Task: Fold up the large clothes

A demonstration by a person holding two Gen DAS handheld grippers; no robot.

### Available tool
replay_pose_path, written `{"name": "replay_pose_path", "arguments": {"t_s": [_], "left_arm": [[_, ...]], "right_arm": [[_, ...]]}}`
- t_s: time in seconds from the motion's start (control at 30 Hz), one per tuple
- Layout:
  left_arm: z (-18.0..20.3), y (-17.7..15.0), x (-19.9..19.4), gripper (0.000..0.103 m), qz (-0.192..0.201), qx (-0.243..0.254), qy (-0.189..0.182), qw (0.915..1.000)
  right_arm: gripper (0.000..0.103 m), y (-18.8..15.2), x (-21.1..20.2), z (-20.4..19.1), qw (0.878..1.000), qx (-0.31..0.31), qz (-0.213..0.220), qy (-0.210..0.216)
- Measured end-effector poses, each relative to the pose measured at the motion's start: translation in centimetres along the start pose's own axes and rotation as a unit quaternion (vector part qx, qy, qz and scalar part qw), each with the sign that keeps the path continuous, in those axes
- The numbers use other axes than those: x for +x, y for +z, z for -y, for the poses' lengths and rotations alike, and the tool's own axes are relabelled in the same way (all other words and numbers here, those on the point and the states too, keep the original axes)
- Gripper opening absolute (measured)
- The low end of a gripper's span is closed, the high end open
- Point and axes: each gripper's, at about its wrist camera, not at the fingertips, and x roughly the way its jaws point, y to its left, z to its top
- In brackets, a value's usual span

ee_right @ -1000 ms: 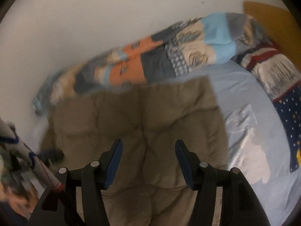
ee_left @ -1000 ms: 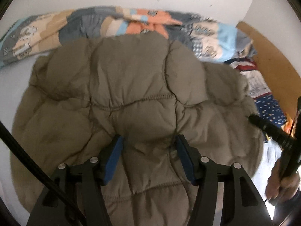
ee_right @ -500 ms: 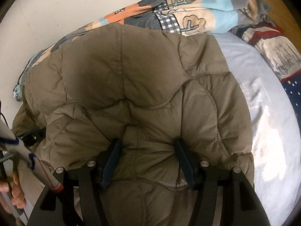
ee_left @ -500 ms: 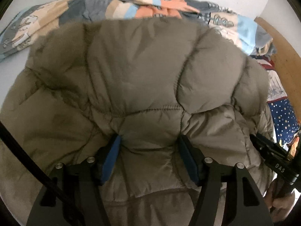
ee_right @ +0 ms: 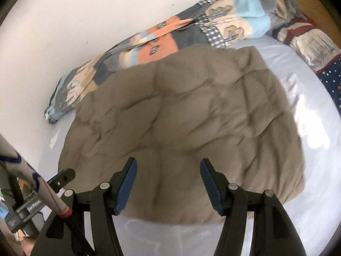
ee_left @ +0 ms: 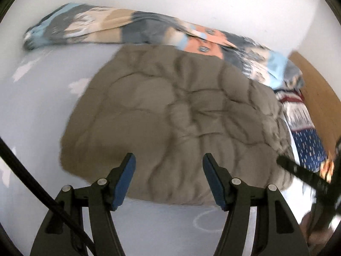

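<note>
A khaki quilted puffer jacket (ee_left: 181,111) lies in a folded, roughly square heap on the pale blue bed sheet (ee_left: 42,106). My left gripper (ee_left: 168,156) hovers open over the jacket's near edge, with nothing between its blue pads. In the right wrist view the same jacket (ee_right: 181,111) fills the middle, and my right gripper (ee_right: 168,160) also stands open above its near edge, holding nothing. A finger of the other gripper (ee_right: 61,177) shows at the jacket's left corner.
A patchwork blanket (ee_left: 127,27) is bunched along the white wall behind the jacket. A navy starred pillow (ee_left: 307,140) and a wooden headboard (ee_left: 315,81) lie to the right. Bare sheet (ee_right: 309,170) shows right of the jacket.
Half a second ago both grippers were pressed into puffs of the jacket. Both have since let go and drawn back, and the jacket now lies flatter on the sheet.
</note>
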Motion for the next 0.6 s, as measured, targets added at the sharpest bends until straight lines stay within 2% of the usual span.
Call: {"name": "replay_pose_path", "arguments": {"t_s": [0.07,0.17,0.3,0.47,0.6], "left_arm": [[-1.2,-0.2,0.3,0.064,0.005,-0.007,0.021,0.9997],[-2.6,0.0,1.7,0.064,0.000,-0.008,0.030,0.9995],[-2.8,0.4,3.2,0.064,-0.015,-0.003,0.043,0.9990],[-3.7,0.7,5.5,0.066,-0.058,-0.030,0.039,0.9971],[-3.1,0.7,5.0,0.066,-0.051,-0.025,0.050,0.9971]], "right_arm": [[0.066,-1.2,0.1,-1.6,1.000,-0.013,-0.002,-0.003],[0.066,-2.4,0.4,-2.7,0.999,-0.027,0.015,-0.028],[0.066,-1.7,2.7,-1.7,0.997,-0.046,0.022,-0.058],[0.068,-1.2,6.4,-1.2,0.995,-0.058,-0.031,-0.070],[0.068,-1.2,7.4,-0.9,0.995,-0.059,-0.044,-0.069]]}}
